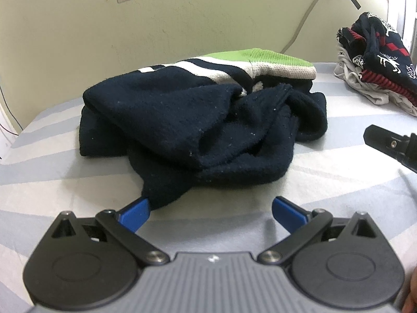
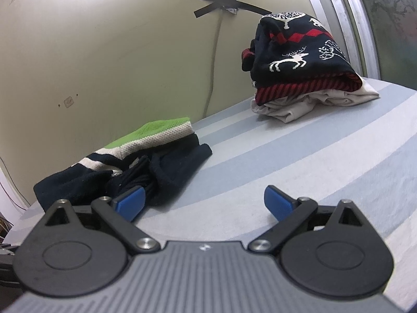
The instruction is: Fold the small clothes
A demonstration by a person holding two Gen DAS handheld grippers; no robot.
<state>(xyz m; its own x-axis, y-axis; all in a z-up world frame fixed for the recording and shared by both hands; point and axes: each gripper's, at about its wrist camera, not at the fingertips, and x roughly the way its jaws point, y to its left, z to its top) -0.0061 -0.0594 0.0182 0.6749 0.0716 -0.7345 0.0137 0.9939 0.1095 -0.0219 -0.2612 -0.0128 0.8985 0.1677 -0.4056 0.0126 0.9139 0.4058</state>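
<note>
Navy sweater (image 1: 198, 120) x1, crumpled | folded pile (image 2: 299, 62) x1 | grippers x2, both spread

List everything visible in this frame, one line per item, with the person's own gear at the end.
navy sweater: one, navy with white and green bands, crumpled mid-bed near the wall
reindeer sweater: one, navy, red and white, atop the pile at the far right
white garment: one, white, folded under the reindeer sweater
bedsheet: one, pale blue and white stripes
wall cable: one, pale, held by black tape
left gripper: one, black with blue pads, open, at the navy sweater's near edge
right gripper: one, same colours, open, over the sheet
</note>
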